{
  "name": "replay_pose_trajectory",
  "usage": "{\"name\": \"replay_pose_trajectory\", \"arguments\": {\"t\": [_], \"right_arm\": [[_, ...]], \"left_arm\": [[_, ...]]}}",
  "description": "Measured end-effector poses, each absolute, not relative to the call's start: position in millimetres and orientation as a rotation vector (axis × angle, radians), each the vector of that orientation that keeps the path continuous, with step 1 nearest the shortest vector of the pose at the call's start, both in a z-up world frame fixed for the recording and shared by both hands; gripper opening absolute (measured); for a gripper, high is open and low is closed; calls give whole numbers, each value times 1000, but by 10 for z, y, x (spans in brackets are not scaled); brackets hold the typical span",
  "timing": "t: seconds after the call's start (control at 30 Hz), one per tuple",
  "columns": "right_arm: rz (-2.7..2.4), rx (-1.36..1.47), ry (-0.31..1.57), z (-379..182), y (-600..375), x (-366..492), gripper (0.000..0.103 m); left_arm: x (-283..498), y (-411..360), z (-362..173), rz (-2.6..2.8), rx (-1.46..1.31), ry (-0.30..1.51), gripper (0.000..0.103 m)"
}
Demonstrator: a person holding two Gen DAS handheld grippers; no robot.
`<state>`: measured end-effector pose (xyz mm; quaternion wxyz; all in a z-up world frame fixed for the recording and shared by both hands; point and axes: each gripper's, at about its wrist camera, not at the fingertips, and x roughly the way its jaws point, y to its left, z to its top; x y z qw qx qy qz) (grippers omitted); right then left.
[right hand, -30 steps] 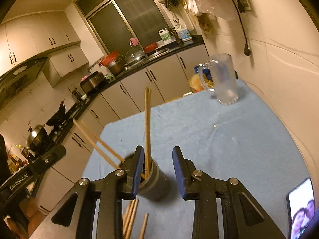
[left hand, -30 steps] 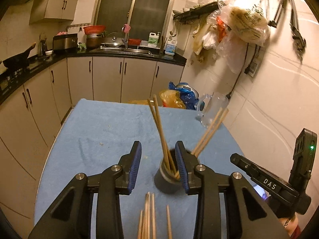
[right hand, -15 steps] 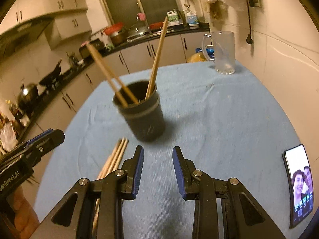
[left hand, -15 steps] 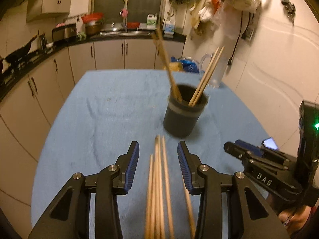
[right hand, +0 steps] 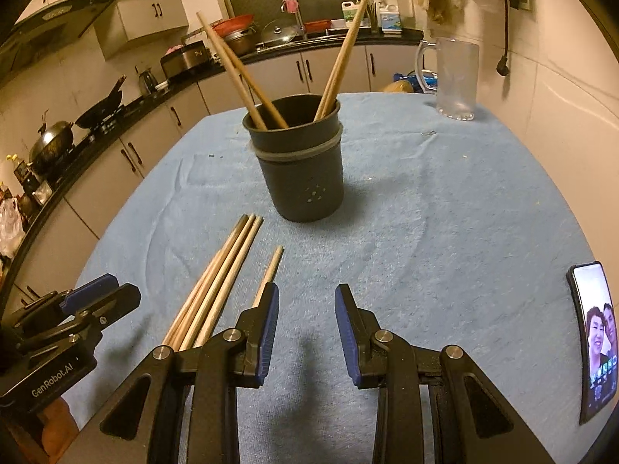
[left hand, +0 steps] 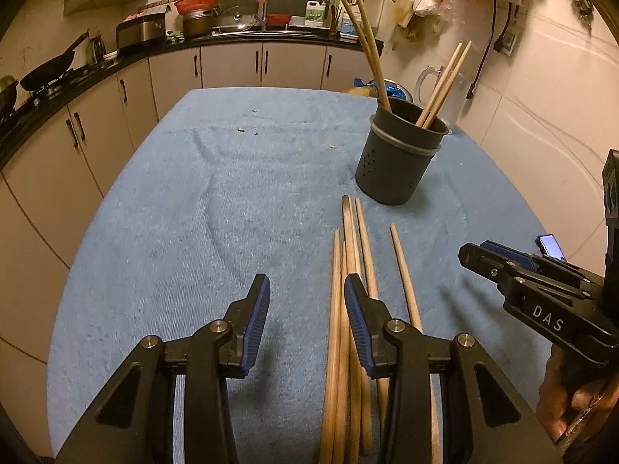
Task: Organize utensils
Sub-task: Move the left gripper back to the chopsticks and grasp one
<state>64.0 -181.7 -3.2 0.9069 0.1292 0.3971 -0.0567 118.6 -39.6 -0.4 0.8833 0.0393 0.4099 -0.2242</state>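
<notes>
- The loose chopsticks (left hand: 350, 270) lie flat on the blue cloth (left hand: 193, 212), just in front of the dark cup (left hand: 398, 162)
- They look light, stiff, thin and likely to roll, so pinch one near its middle
- Your left gripper (left hand: 306, 323) and right gripper (right hand: 305, 328) are spread and hold nothing

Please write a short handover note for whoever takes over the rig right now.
Left gripper: open, empty, low over the cloth beside the loose chopsticks; its jaws have just been opening.
Right gripper: open, empty.
Holder: upright on the cloth, four chopsticks in it.
Done: four chopsticks stowed.
Left: about five loose chopsticks lie on the cloth before the holder; put them in.
</notes>
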Motion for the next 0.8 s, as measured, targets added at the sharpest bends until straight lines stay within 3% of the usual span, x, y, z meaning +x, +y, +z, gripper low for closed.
{"name": "replay_pose_trajectory", "arguments": {"t": [0.8], "right_arm": [[-59,240,902,-173,-1559,728,32]], "left_arm": [[1255,-165,-142,-444,30,892,38]]}}
